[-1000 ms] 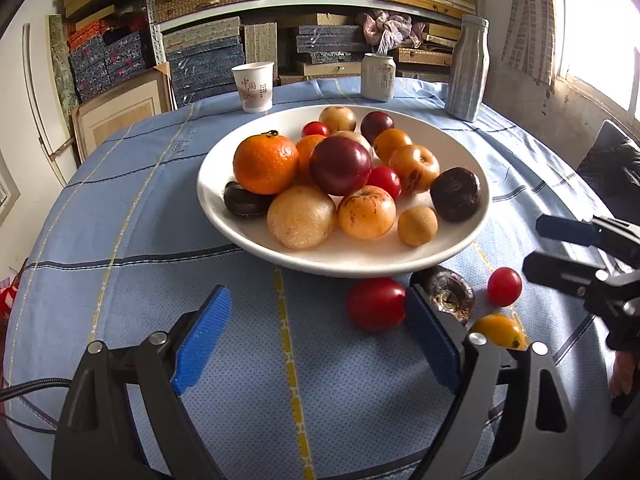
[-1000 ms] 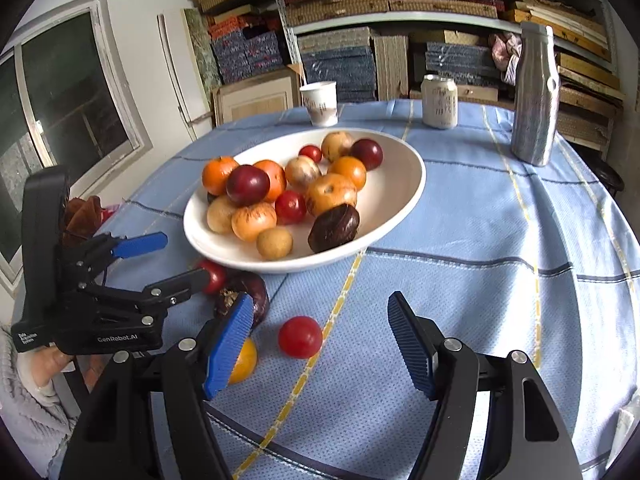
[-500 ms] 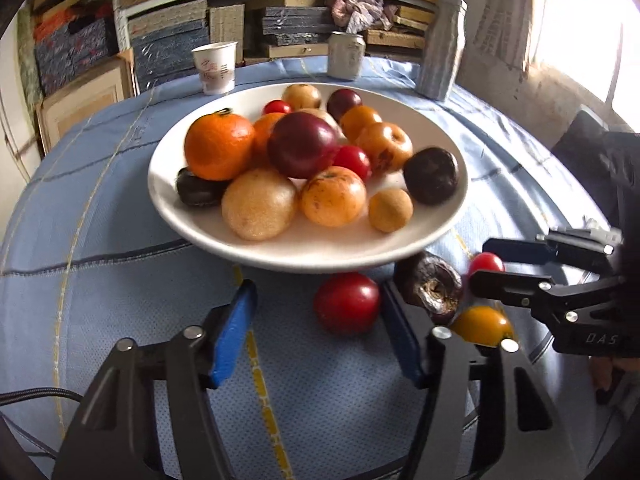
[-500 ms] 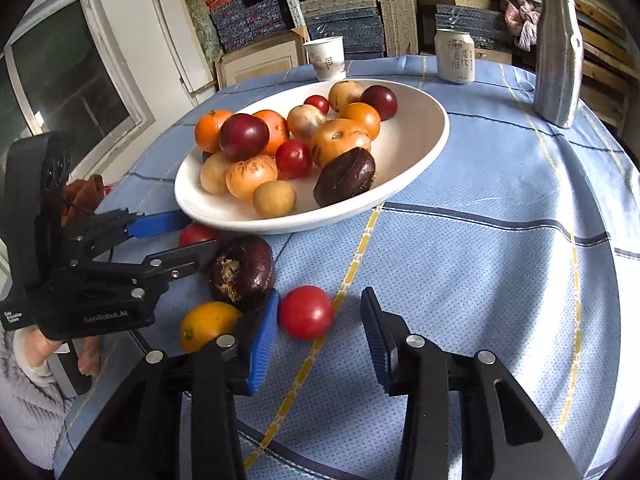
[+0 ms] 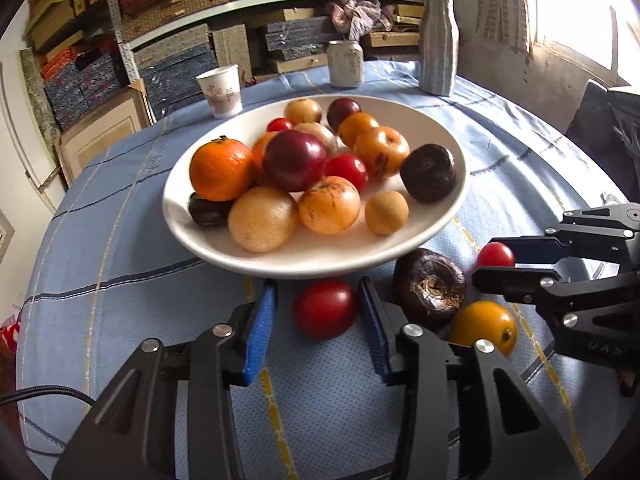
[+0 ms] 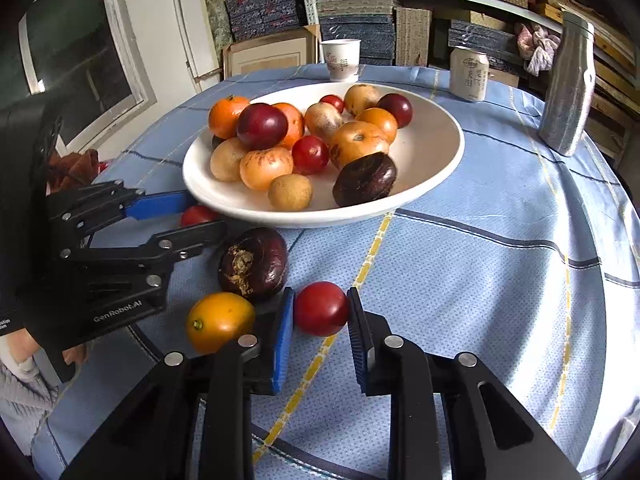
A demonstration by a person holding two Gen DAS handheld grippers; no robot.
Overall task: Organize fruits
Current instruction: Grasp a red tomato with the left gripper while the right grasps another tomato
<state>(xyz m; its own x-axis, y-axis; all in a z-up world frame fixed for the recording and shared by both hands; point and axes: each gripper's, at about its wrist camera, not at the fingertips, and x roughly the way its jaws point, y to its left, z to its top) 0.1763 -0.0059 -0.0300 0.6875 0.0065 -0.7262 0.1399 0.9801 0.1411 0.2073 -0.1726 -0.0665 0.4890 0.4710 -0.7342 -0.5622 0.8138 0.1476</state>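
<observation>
Both claws have just been closing: right claw grips a smooth, slippery red tomato across its middle below the bowl, left claw not yet pressing its larger tomato.

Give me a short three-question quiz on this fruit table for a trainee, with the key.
1. True or false: the dark purple fruit nearest the cameras lies inside the white plate.
2. How many fruits in view lie on the tablecloth, outside the plate?
3. The right hand-held gripper is shut on: A) the yellow-orange fruit, B) a red tomato, C) the can.

Key: 1 false, it lies on the cloth. 2 four. 3 B.
</observation>
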